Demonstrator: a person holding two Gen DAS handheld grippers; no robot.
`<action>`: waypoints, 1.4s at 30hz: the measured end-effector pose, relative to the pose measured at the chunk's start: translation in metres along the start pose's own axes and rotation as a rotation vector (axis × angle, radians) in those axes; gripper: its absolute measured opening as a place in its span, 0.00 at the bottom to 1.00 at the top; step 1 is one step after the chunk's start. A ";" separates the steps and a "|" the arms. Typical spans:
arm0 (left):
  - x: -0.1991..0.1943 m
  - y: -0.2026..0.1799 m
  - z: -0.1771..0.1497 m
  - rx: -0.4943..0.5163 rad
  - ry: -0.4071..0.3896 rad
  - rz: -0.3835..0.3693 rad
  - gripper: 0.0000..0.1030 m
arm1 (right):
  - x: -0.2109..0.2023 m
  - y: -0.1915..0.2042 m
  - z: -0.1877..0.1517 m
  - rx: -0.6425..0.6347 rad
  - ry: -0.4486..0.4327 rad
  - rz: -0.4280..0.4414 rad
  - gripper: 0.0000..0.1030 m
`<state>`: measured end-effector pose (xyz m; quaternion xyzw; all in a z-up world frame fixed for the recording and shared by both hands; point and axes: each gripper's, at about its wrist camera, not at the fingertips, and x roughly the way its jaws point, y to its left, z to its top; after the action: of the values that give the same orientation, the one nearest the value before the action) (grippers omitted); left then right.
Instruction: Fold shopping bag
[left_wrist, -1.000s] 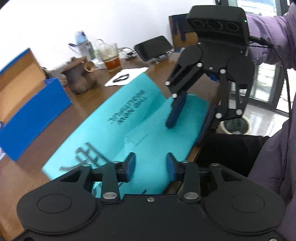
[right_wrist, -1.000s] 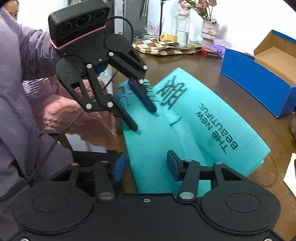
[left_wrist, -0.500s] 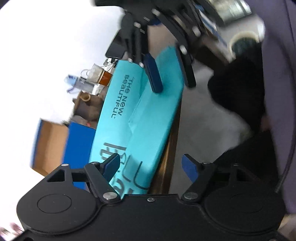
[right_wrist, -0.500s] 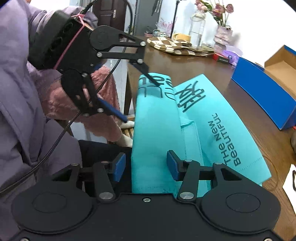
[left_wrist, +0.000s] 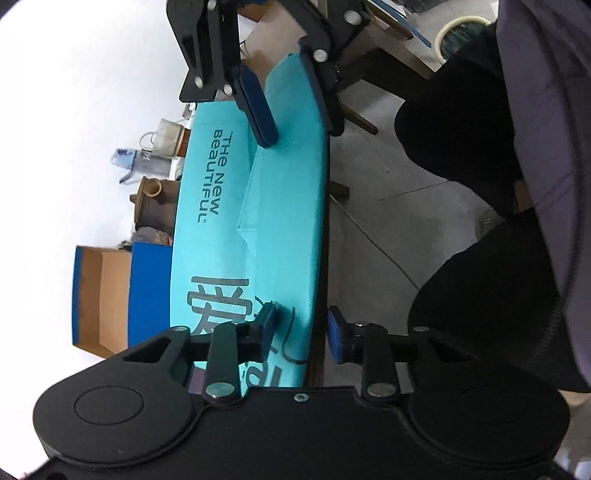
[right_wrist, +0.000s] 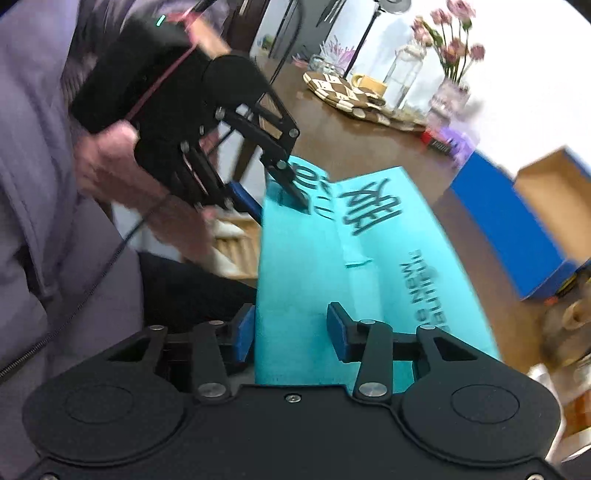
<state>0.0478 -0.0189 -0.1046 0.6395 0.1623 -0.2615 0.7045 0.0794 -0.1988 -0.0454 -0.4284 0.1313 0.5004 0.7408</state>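
A teal shopping bag (left_wrist: 221, 236) with dark print lies flat and partly folded along the near edge of a brown table (right_wrist: 354, 147). My left gripper (left_wrist: 301, 332) is rolled sideways and straddles that edge. One pad lies on the bag's top, the other stands just off the table edge, and the jaws are closing. In the right wrist view the left gripper (right_wrist: 277, 206) sits at the bag's far corner. My right gripper (right_wrist: 291, 336) straddles the bag (right_wrist: 306, 280) at its other end, its jaws narrowing slightly with a gap still around the cloth. The right gripper (left_wrist: 295, 110) also shows at the top of the left wrist view.
A blue cardboard box (left_wrist: 147, 291) stands open beyond the bag, also seen as the box (right_wrist: 509, 221). A brown clay pot (left_wrist: 147, 206) and a bottle sit near it. A checkered cloth (right_wrist: 343, 92) and a flower vase (right_wrist: 450, 85) occupy the far end. A person's purple sleeve (right_wrist: 33, 155) and dark lap border the near edge.
The left gripper rolled onto its side, dropped to the table's near edge, spread its jaws, then narrowed them around the bag's edge. The right gripper slid along that edge and tilted.
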 end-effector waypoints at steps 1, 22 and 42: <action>-0.004 0.003 0.001 -0.017 -0.008 -0.020 0.19 | 0.000 0.004 0.001 -0.019 0.008 -0.020 0.44; -0.014 0.031 0.004 -0.024 -0.123 -0.228 0.17 | 0.026 0.043 -0.006 -0.200 0.021 -0.246 0.39; -0.001 0.102 0.001 -0.030 -0.146 -0.417 0.17 | 0.036 -0.103 0.014 0.207 0.151 0.481 0.19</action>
<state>0.1057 -0.0149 -0.0206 0.5607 0.2435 -0.4449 0.6545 0.1803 -0.1789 -0.0072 -0.3430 0.3344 0.6126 0.6286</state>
